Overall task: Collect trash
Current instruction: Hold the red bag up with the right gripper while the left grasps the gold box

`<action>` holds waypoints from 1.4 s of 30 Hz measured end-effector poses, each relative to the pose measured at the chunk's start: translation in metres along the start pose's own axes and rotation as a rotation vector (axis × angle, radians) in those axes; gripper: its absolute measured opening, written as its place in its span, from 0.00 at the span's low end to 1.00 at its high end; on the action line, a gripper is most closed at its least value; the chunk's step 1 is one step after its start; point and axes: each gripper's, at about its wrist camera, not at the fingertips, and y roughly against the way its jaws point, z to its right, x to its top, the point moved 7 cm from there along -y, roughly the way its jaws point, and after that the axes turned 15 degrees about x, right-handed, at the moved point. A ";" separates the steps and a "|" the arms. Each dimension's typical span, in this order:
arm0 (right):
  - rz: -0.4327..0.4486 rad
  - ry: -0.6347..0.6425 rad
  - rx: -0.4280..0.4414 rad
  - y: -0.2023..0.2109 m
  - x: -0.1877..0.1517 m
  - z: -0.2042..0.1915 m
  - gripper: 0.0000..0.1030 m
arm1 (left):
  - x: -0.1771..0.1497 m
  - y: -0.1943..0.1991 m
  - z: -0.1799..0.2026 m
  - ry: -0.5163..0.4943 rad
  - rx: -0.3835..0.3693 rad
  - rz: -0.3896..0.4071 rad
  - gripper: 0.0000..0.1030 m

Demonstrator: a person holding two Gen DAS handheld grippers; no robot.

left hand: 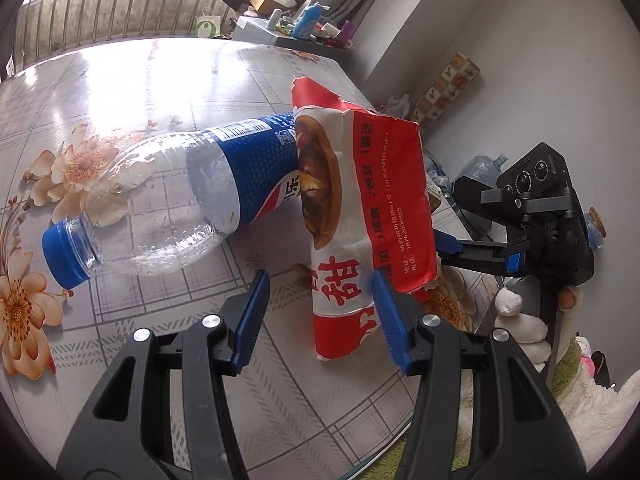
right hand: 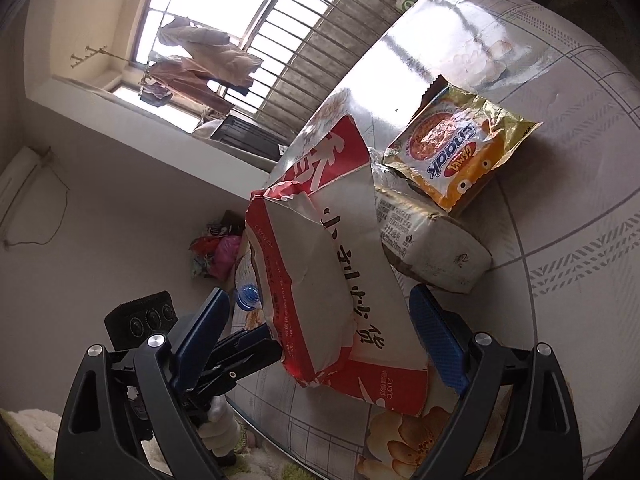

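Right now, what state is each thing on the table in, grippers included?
Plastic bottle: on its side, blue cap on, looks empty.
Red and white paper bag: crumpled, top torn open, standing between both grippers.
Snack packet: torn open, lying flat.
Brown paper bag: crumpled, lying down.
Left gripper: open around the red bag.
Right gripper: open around it too.

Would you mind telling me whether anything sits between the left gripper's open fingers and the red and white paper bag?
Nothing visible does. The left gripper is open, and the red and white paper bag already reaches between its fingers; the plastic bottle lies off to the left.
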 end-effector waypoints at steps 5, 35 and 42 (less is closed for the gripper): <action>0.036 0.041 -0.077 0.005 0.004 -0.003 0.86 | 0.003 -0.002 0.002 -0.013 0.011 0.003 0.50; -0.002 0.080 -0.063 0.006 0.000 -0.014 0.40 | 0.004 0.002 0.004 -0.033 -0.026 0.019 0.48; 0.012 0.187 -0.129 0.017 -0.002 -0.040 0.33 | 0.006 0.018 0.022 -0.083 -0.063 0.033 0.46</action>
